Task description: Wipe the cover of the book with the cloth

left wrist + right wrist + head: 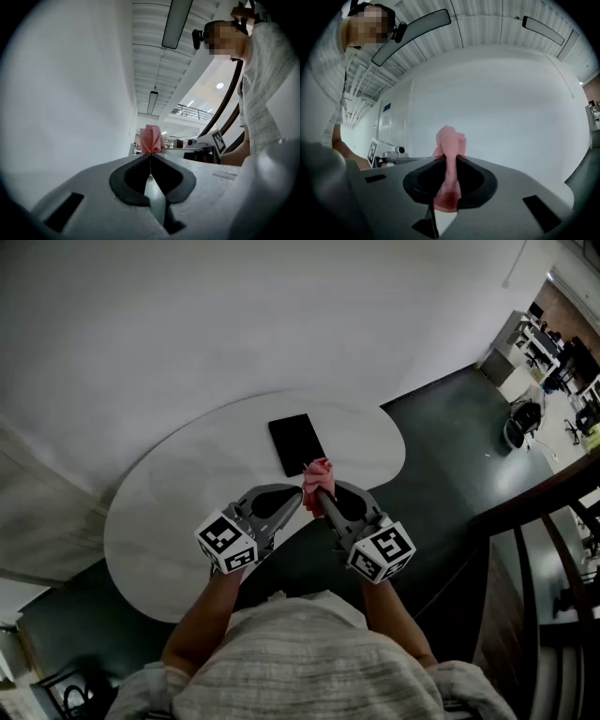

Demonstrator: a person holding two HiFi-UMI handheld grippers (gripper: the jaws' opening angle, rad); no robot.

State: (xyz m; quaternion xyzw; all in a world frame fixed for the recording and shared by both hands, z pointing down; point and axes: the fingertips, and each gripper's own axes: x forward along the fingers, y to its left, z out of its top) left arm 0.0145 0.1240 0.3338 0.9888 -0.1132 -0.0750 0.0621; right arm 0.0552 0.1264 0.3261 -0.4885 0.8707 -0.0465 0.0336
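Observation:
A black book [295,443] lies flat on the round white table [169,512], just beyond both grippers. A bunched pink cloth [317,482] hangs between the grippers, above the table's near edge and close to the book's near corner. My right gripper [321,491] is shut on the cloth, and in the right gripper view the cloth [449,173] runs down between the jaws of that gripper [449,159]. My left gripper [298,495] meets it from the left. Its jaws are closed [150,154] and pinch the cloth [151,139] at the tips.
The table stands against a pale wall [234,315]. Dark floor [450,446] lies to the right, with a wooden railing [548,521] beyond it. Office chairs and desks [544,362] show at the far upper right. A person's arms and light sweater [309,662] fill the bottom.

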